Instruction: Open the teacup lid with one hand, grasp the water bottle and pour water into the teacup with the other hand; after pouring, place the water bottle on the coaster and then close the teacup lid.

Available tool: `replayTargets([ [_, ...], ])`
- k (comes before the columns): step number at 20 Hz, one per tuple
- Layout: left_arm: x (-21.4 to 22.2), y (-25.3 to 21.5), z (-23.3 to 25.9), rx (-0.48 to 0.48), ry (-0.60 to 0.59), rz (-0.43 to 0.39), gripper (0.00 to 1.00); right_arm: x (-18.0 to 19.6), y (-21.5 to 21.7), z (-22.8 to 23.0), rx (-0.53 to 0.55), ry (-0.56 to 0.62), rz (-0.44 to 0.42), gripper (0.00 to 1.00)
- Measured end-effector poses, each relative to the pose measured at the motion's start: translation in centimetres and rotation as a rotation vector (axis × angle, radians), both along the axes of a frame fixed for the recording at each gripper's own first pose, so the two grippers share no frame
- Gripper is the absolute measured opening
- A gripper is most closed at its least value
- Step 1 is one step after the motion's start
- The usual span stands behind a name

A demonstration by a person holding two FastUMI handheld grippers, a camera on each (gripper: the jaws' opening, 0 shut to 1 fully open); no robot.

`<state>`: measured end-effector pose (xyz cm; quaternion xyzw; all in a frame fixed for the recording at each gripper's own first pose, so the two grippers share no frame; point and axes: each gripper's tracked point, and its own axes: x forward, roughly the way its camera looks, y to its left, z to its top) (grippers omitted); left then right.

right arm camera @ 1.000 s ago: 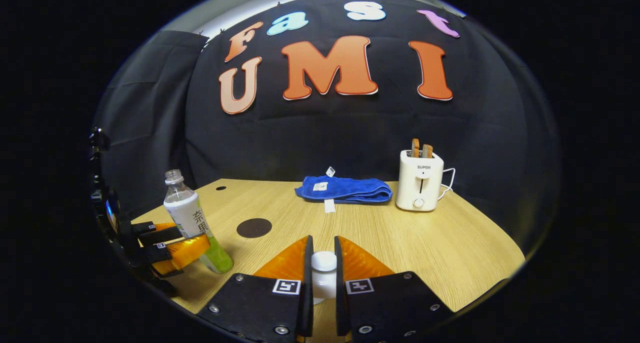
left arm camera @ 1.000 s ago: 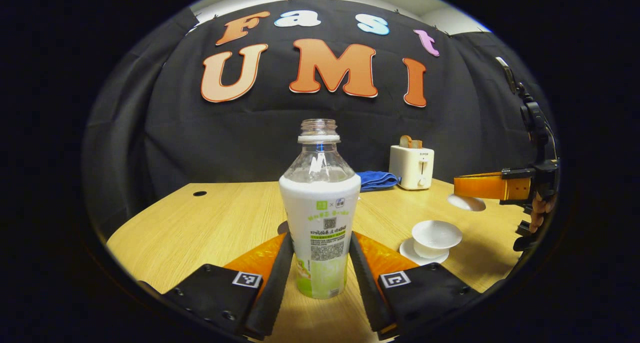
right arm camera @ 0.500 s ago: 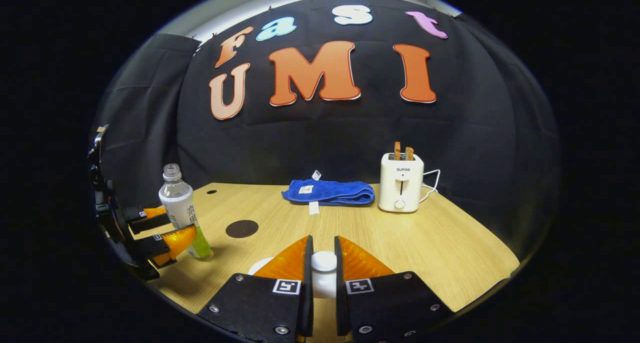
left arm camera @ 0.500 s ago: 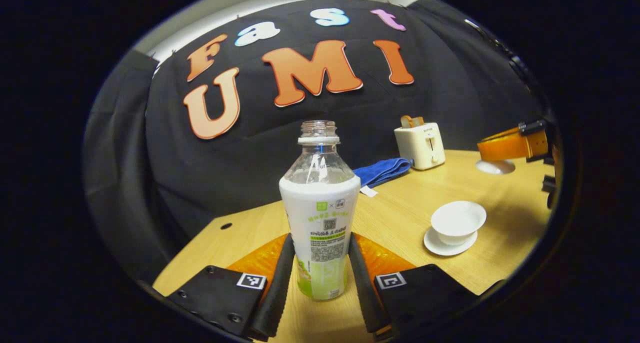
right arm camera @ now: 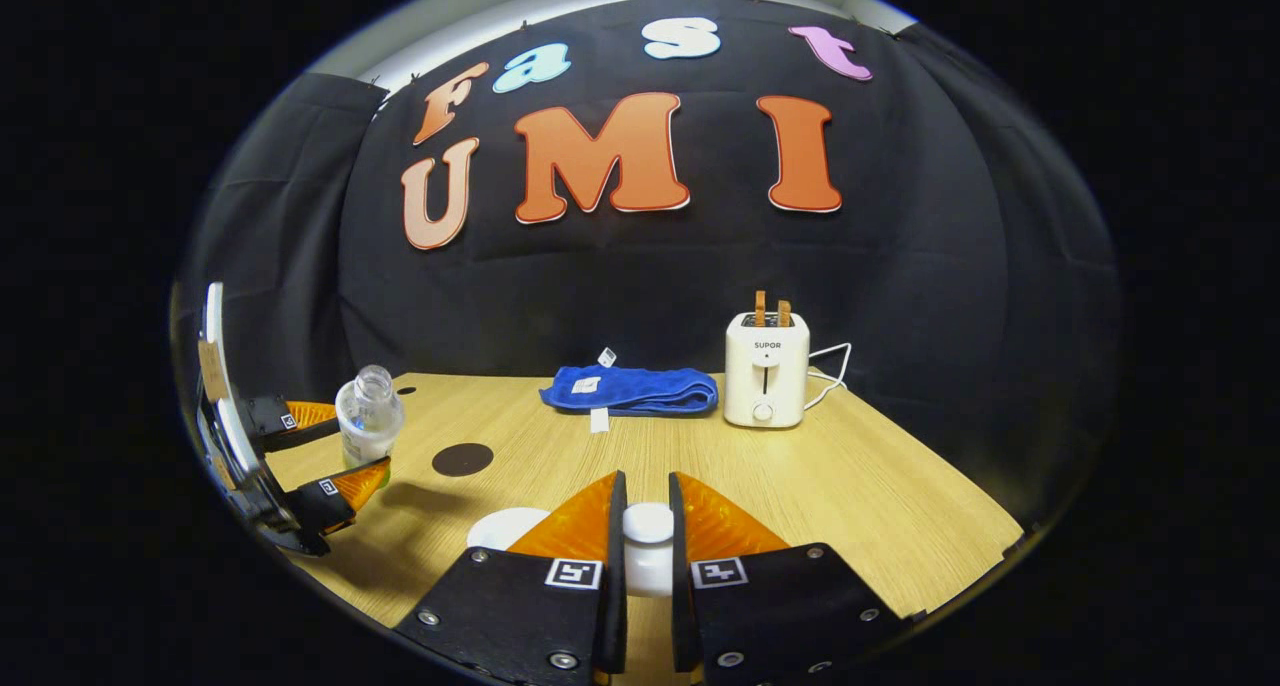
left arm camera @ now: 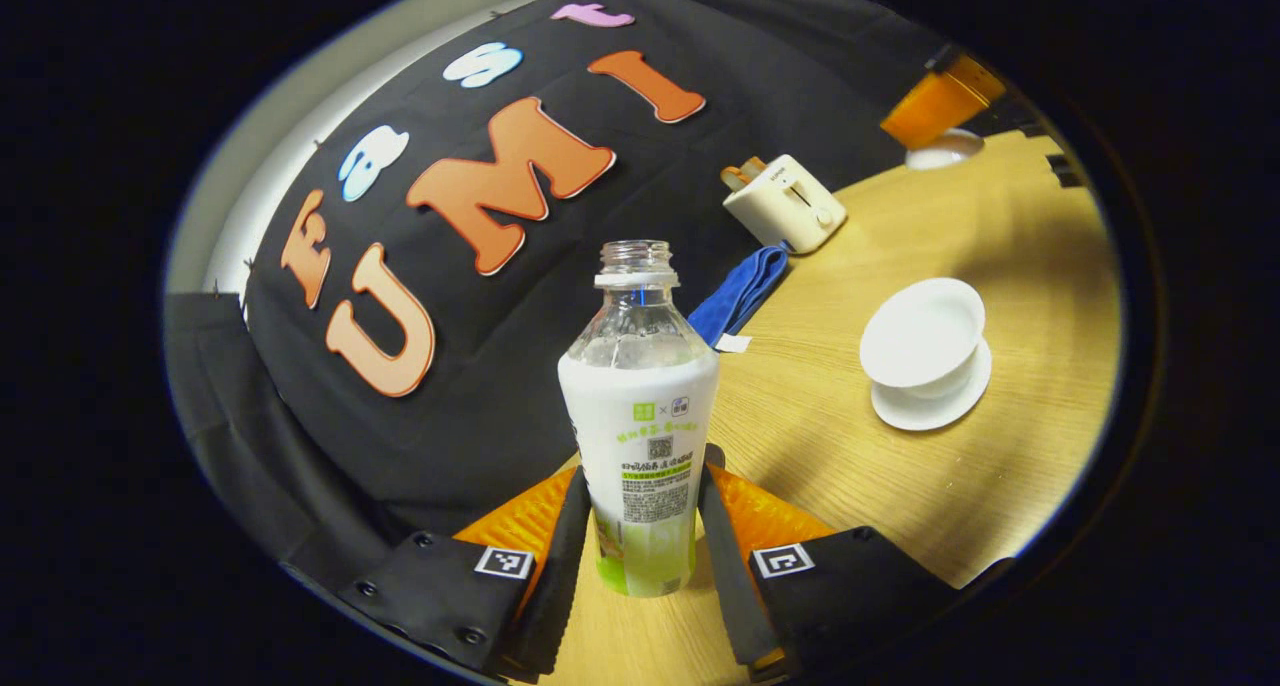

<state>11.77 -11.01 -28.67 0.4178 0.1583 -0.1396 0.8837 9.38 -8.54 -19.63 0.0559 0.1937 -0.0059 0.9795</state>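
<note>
Tilted further since a second ago: my left gripper (left arm camera: 645, 526) clamps the bottle (left arm camera: 640, 416), off the table (left arm camera: 830, 436), leaning toward the open cup (left arm camera: 925, 336) on its saucer (left arm camera: 935, 406). Right gripper (right arm camera: 647, 556) pinches the lid (right arm camera: 648, 551) above the table's near edge. Coaster (right arm camera: 462, 459) sits left.

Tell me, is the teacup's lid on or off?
Off. The teacup sits open on its saucer, and the right gripper holds the lid away from it.
</note>
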Motion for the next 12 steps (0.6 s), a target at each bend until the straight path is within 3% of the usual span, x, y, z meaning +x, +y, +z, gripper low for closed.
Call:
replayTargets([
  [7,-0.4,-1.0,-1.2,0.258,-0.021,-0.144,0.65,-0.6,-1.7,-0.7,0.000,0.004,-0.024,0.18],
  [12,-0.7,-1.8,-2.2,0.380,-0.021,-0.216,0.65,-0.9,-2.2,-0.8,-0.007,0.002,-0.024,0.18],
])
